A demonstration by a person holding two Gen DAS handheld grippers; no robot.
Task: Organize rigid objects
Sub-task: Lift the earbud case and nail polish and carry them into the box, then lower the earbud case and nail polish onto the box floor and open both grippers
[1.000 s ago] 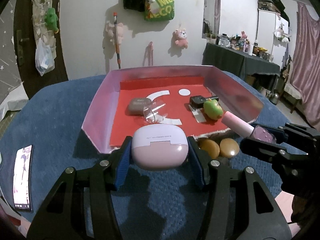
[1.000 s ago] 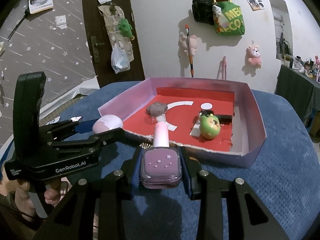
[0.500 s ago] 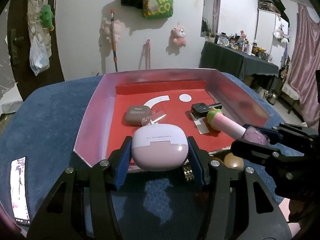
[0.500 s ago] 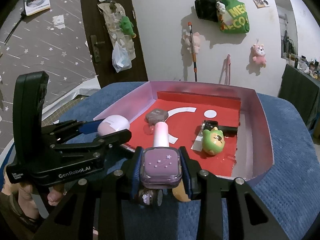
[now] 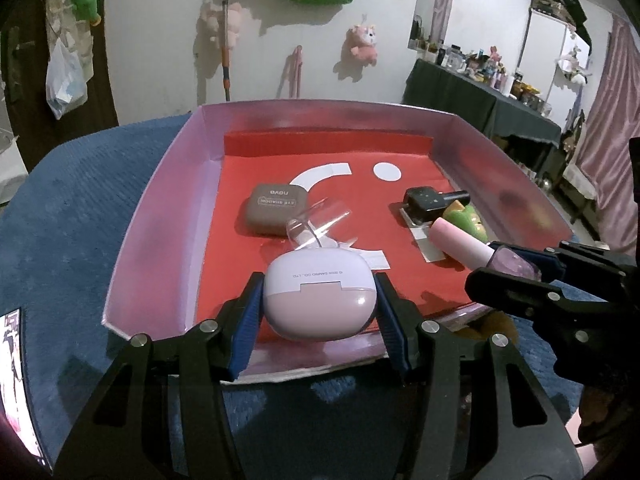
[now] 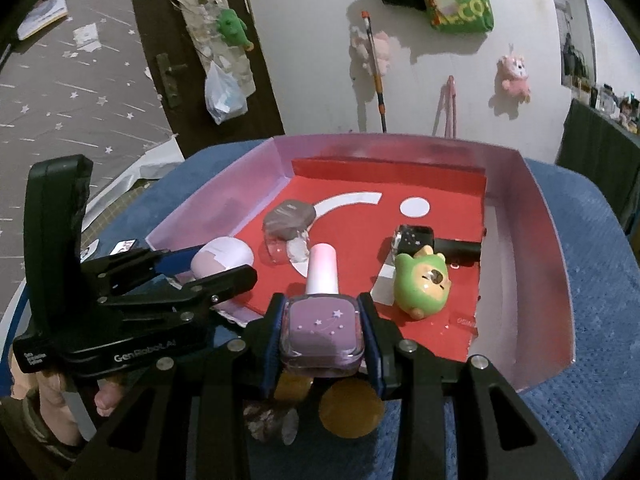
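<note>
My left hand-held gripper [image 5: 318,312] is black, with blue pads, silver screws and white GenRobot.AI lettering; my right hand-held gripper [image 6: 322,330] matches.

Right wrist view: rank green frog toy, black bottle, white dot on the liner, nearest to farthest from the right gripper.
From the right gripper:
1. Green frog toy, just ahead, to its right.
2. Black bottle, directly behind the toy.
3. White dot, farther back on the red liner, near the tray's far wall.

The left tool [image 5: 319,306] pointed steeply downward, its blue pads clamped on a load. The right tool [image 6: 322,330] sat beside it, likewise clamped and tilted down.
</note>
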